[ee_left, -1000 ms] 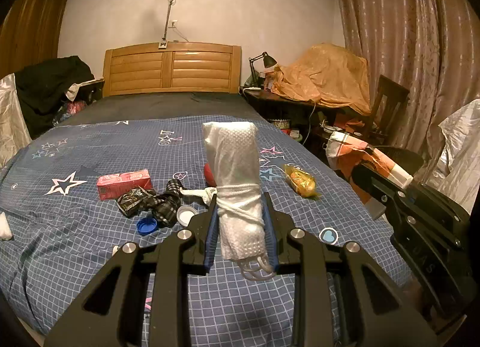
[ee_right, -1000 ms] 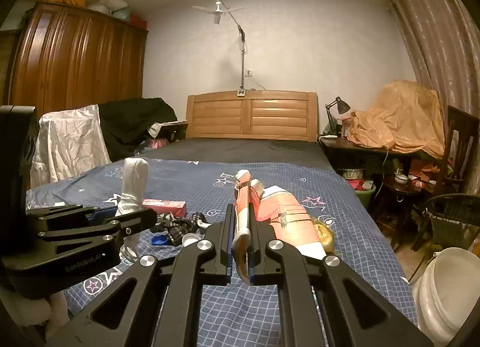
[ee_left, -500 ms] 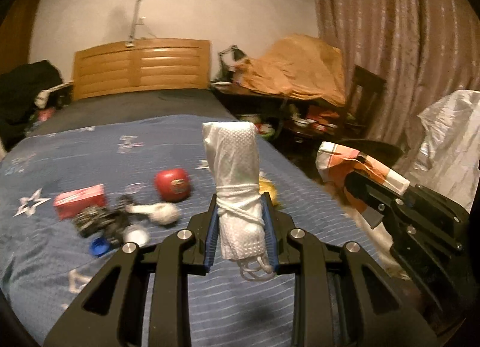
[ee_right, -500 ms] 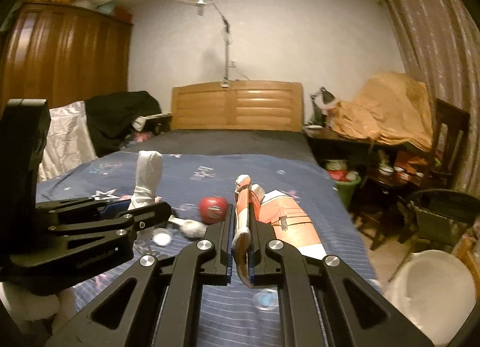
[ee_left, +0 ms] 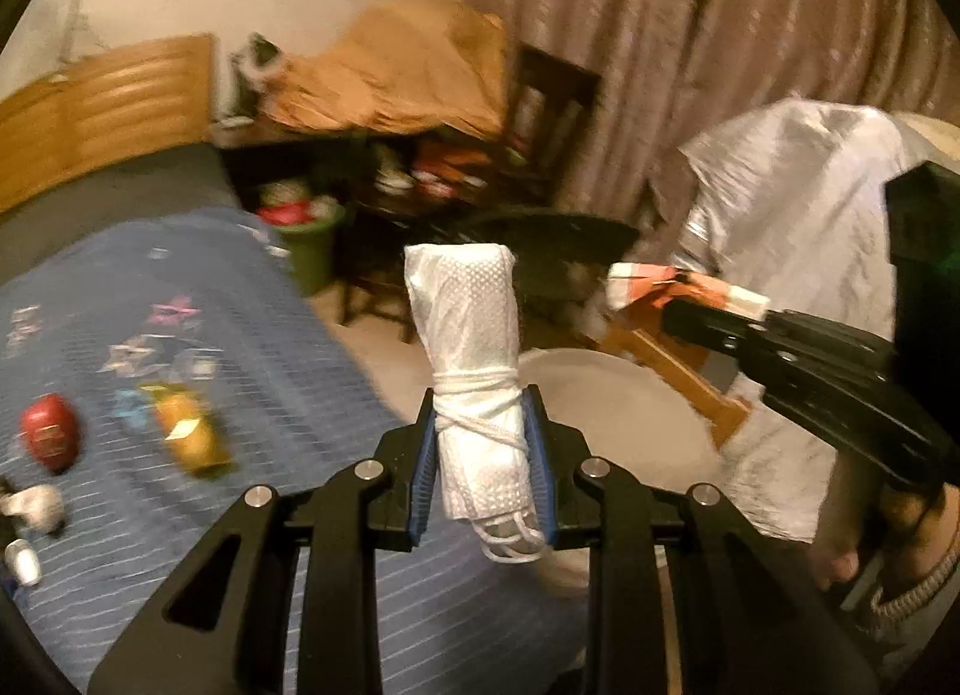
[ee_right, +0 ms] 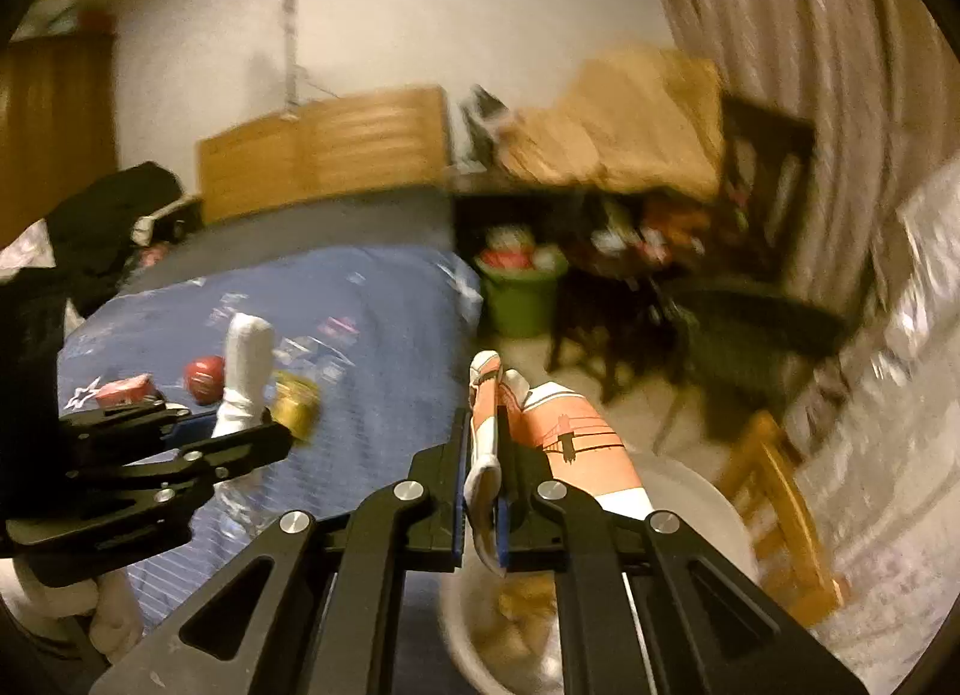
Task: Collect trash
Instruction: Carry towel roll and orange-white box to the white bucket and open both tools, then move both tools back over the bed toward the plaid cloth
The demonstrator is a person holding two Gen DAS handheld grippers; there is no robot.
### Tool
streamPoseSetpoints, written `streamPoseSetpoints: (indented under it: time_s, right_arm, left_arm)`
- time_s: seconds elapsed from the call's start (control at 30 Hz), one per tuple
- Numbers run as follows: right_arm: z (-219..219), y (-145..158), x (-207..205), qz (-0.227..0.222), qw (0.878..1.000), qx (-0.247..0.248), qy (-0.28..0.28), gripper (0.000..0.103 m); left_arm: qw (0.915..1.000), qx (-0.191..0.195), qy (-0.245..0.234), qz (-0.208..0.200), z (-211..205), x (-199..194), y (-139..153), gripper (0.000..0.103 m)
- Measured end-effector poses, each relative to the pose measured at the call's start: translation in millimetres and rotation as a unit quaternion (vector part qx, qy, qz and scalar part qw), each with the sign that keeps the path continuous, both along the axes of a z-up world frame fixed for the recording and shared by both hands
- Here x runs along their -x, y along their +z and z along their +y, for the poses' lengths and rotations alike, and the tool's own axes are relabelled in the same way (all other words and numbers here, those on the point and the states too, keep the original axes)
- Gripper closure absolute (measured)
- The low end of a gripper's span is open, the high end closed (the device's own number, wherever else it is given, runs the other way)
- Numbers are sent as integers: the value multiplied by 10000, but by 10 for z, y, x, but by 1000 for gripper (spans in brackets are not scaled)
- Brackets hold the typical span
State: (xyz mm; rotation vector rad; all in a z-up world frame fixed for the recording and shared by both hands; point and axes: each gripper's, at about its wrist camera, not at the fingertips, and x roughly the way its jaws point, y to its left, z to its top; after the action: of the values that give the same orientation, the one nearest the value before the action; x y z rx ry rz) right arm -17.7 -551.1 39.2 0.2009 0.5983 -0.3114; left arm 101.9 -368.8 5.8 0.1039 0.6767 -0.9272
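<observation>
My left gripper [ee_left: 483, 476] is shut on a rolled white face mask [ee_left: 471, 359] wound with its straps, held upright over the bed's right edge. It also shows in the right wrist view [ee_right: 243, 377]. My right gripper [ee_right: 483, 494] is shut on an orange and white wrapper [ee_right: 564, 437], seen in the left wrist view [ee_left: 678, 287] too. A white bin [ee_right: 708, 509] lies on the floor right below the right gripper, with some trash inside. On the blue bedspread [ee_left: 252, 335] lie a red item [ee_left: 51, 440], a yellow packet [ee_left: 192, 437] and white scraps [ee_left: 36, 506].
A green bucket [ee_right: 522, 299] stands by the bed corner. A dark chair [ee_left: 540, 251], a cluttered desk under orange cloth [ee_left: 408, 77] and a wooden stool [ee_right: 774, 503] crowd the right side. A silver-draped object [ee_left: 792, 227] and curtains stand at the far right.
Both grippers have swung right, away from the bed and toward the floor beside it, still holding their items. The white bin has come under the right gripper.
</observation>
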Motion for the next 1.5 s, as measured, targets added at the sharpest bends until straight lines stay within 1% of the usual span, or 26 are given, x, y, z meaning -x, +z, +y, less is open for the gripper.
streamPoseSetpoints:
  time_s: [0.07, 0.13, 0.17, 0.23, 0.3, 0.4, 0.47, 0.53, 0.63, 0.67, 0.73, 0.87, 0.9, 0.97, 1.0, 1.03, 1.2, 1.3, 1.37, 1.43, 1.47, 1.5]
  right_arm:
    - [-389, -135, 54, 277, 9994, -171, -126, 95]
    - [-660, -261, 95, 491, 9981, -295, -225, 95]
    - [-806, -352, 110, 636, 9969, -386, -252, 95]
    - [-1044, -533, 130, 838, 9945, -548, -310, 95]
    - [-1119, -695, 116, 952, 9927, -662, -339, 95]
    - [-1204, -936, 80, 1076, 9903, -799, -369, 95]
    - [-1156, -1011, 2, 1110, 9897, -828, -362, 95]
    - [-1090, -1075, 20, 1128, 9893, -852, -354, 95]
    - [-1174, -1140, 39, 1127, 9891, -872, -370, 95]
    - [-1060, -1117, 17, 1130, 9890, -872, -382, 95]
    - [-1010, -1110, 23, 1128, 9890, -880, -390, 95]
    - [-1011, -1116, 31, 1109, 9890, -887, -405, 95]
    - [-1011, -1110, 35, 1086, 9892, -894, -422, 93]
    - [-1017, -1102, 48, 1032, 9891, -933, -474, 80]
    - [-1022, -1101, 57, 999, 9892, -959, -481, 66]
    - [-1018, -1093, 68, 940, 9896, -962, -506, 64]
    - [-972, -1023, 114, 841, 9906, -949, -510, 63]
    - [-844, -935, 119, 739, 9927, -845, -445, 62]
    - [-734, -852, 131, 611, 9947, -740, -363, 60]
    - [-513, -739, 140, 386, 9974, -590, -163, 53]
    - [-412, -698, 151, 305, 9982, -518, -91, 52]
    - [-298, -653, 154, 216, 9988, -441, 10, 48]
  left_arm:
    - [9995, -111, -246, 177, -282, 8, -95, 77]
    - [9984, -205, -403, 333, -500, 7, -189, 77]
    - [9972, -271, -509, 473, -634, -2, -272, 77]
    - [9956, -392, -624, 577, -797, 3, -388, 77]
    - [9930, -531, -745, 751, -974, -2, -551, 77]
    - [9911, -673, -779, 850, -1123, -7, -700, 77]
    - [9903, -740, -774, 882, -1165, -5, -785, 77]
    - [9902, -768, -757, 887, -1183, -10, -817, 77]
    - [9903, -788, -717, 896, -1249, -41, -820, 77]
    - [9903, -792, -708, 899, -1253, -38, -814, 77]
    - [9903, -795, -705, 890, -1257, -39, -813, 77]
    - [9912, -770, -680, 838, -1271, -55, -801, 77]
    - [9912, -775, -666, 837, -1279, -50, -793, 75]
    - [9921, -737, -601, 813, -1247, -73, -771, 46]
    - [9927, -717, -569, 784, -1218, -77, -748, 41]
    - [9932, -705, -528, 756, -1196, -88, -729, 41]
    - [9945, -620, -455, 712, -1103, -104, -648, 41]
    - [9949, -605, -472, 654, -1016, -72, -613, 41]
    - [9952, -596, -493, 594, -871, -44, -594, 41]
    - [9955, -612, -529, 500, -688, -7, -585, 41]
    - [9954, -638, -533, 466, -514, -5, -596, 41]
    - [9954, -645, -532, 464, -381, -15, -609, 41]
